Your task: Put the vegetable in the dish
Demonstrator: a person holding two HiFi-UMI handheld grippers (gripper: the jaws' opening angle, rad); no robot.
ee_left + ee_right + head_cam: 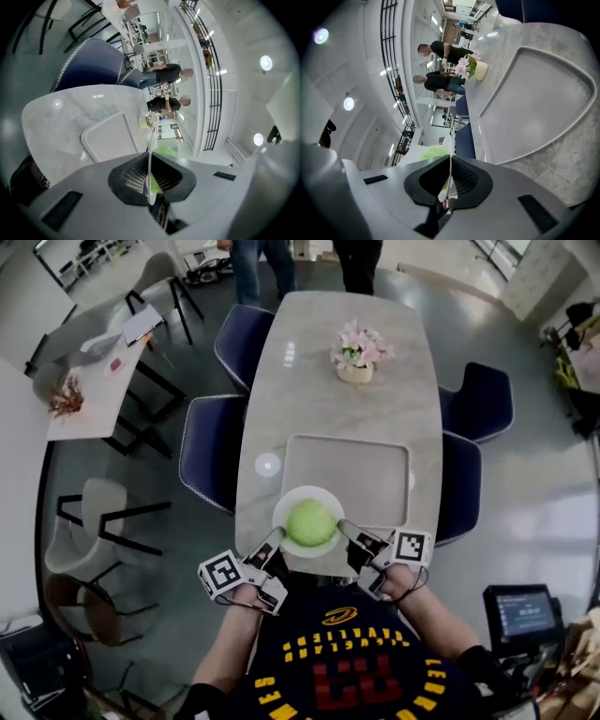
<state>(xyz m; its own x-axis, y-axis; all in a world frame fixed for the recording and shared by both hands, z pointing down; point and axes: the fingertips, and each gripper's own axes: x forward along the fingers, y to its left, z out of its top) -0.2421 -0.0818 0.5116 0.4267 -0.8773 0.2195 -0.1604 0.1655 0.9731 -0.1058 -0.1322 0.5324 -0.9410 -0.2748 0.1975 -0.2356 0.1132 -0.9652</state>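
Note:
A round pale-green vegetable [310, 522] lies on a white dish [284, 506] at the near end of the marble table [319, 399]. My left gripper [273, 542] is shut on the dish's left rim. My right gripper [349, 531] is shut on its right rim. In the left gripper view the rim of the dish [151, 140] runs edge-on between the jaws, with the vegetable [166, 152] green behind it. The right gripper view shows the same: the thin dish [449, 161] pinched between the pads and the vegetable [432, 152] just past them.
A grey rectangular tray [347, 479] lies just beyond the dish. A small round disc [267, 464] sits to its left, and a flower pot [356, 360] further up the table. Dark blue chairs [211, 451] flank both sides. People [262, 263] stand at the far end.

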